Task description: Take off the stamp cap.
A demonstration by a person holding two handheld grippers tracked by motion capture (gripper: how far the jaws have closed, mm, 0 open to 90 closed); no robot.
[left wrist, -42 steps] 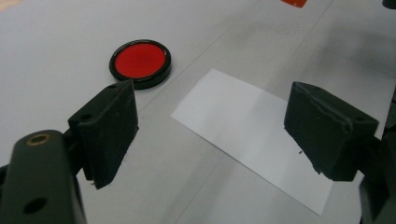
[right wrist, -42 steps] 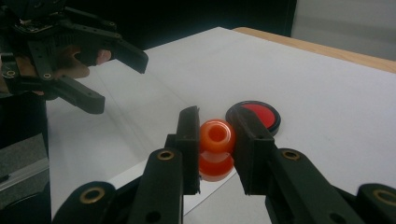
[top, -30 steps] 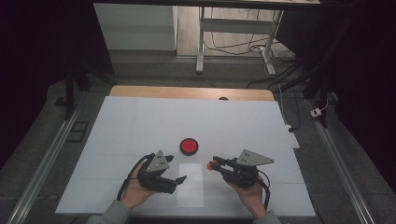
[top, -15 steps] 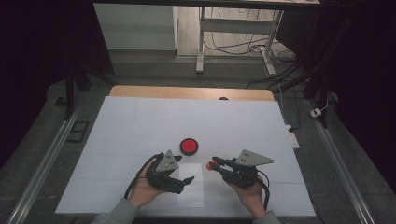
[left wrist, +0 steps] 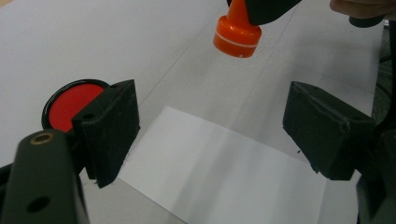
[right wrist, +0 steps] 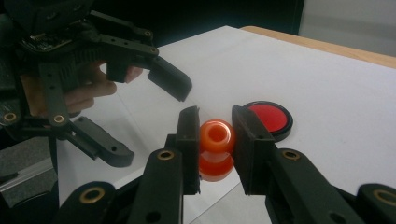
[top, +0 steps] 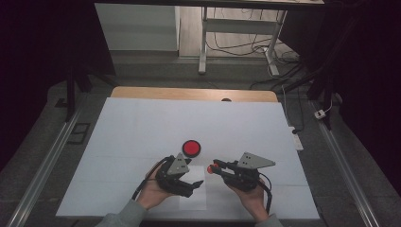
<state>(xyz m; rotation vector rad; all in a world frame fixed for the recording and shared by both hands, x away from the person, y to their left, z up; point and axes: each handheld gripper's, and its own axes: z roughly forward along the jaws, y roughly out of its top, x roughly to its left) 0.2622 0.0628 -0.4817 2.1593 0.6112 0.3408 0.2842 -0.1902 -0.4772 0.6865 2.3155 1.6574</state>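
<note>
An orange stamp [top: 211, 168] with a round knob [right wrist: 216, 136] is clamped between the jaws of my right gripper [top: 214, 168], held just above the white table. My right gripper [right wrist: 216, 135] is shut on it. The red ink pad [top: 191, 148] in its black case lies just behind both grippers, also in the gripper views [left wrist: 70, 100] [right wrist: 268, 117]. My left gripper [top: 193, 184] is open over a white paper slip [left wrist: 224, 172], its jaws [left wrist: 219, 135] wide apart with nothing between them. The stamp [left wrist: 237, 30] hangs beyond the slip.
The white table sheet [top: 142, 123] has a wooden strip [top: 189, 93] along its far edge. Metal rails [top: 42, 165] run along the floor on both sides. A desk frame [top: 203, 42] and cables [top: 283, 61] lie beyond the table.
My left gripper has shifted to the right, closer to the paper slip and the right gripper. The right gripper and the stamp have kept still.
</note>
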